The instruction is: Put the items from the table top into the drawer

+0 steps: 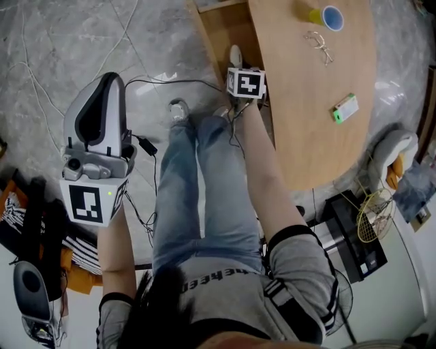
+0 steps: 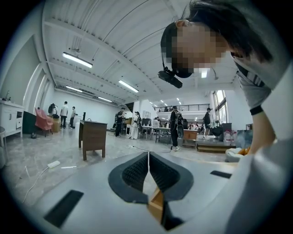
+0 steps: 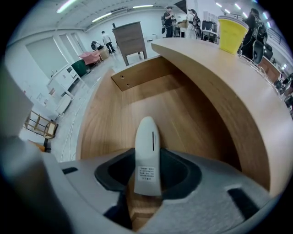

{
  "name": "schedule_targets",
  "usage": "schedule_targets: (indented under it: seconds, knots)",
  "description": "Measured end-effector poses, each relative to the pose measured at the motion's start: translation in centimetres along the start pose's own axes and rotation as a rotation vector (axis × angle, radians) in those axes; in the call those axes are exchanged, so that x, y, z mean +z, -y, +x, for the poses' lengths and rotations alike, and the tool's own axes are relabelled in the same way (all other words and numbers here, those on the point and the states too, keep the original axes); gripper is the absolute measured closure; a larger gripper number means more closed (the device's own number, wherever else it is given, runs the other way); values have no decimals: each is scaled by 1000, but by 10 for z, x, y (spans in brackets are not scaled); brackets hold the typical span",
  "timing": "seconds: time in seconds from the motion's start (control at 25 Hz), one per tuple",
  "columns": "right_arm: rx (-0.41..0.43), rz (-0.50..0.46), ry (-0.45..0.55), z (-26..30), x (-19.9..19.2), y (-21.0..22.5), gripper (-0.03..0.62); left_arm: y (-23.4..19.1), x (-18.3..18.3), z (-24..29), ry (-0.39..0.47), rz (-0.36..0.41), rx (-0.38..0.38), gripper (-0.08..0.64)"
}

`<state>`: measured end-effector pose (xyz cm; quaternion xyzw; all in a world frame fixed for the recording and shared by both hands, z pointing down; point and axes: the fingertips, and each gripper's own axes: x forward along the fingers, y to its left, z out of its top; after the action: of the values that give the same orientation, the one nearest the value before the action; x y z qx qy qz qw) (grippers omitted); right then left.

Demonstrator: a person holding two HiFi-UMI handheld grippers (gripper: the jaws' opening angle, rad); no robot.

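My right gripper (image 3: pixel 147 161) is shut on a slim white device (image 3: pixel 148 151) with a small label, which points into the open wooden drawer (image 3: pixel 137 73). From the head view, this gripper (image 1: pixel 236 67) hangs at the drawer (image 1: pixel 221 31), beside the table's left edge, and the white device (image 1: pixel 236 54) sticks out of it. On the table top (image 1: pixel 306 136) lie a yellow cup (image 1: pixel 325 16), a pair of glasses (image 1: pixel 319 45) and a green-and-white item (image 1: pixel 345 108). My left gripper (image 1: pixel 109 82) is raised at the left, away from the table, its jaws closed with nothing in them (image 2: pixel 148 156).
Cables (image 1: pixel 146 146) trail over the grey floor by the person's feet. A racket (image 1: pixel 371 215) and a black case (image 1: pixel 354 238) lie right of the table. A brown cabinet (image 2: pixel 93 137) and several people stand far off in the hall.
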<state>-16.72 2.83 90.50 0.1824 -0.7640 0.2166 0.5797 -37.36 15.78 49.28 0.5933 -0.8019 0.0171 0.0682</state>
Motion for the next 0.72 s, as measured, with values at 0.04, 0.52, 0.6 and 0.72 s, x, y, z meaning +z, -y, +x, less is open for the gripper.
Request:
schedule_targets:
  seconds: [0.04, 0.52, 0.6, 0.72]
  knots:
    - [-4, -2, 4, 0, 0, 0, 419, -1, -1, -1, -3, 0, 2, 548]
    - [29, 64, 94, -27, 7, -10, 420, 4, 8, -10, 13, -7, 15, 548]
    - [25, 73, 125, -41, 10, -12, 465, 7, 15, -10, 26, -4, 10, 548]
    - [-2, 64, 186, -68, 15, -11, 588, 16, 25, -9, 37, -1, -9, 548]
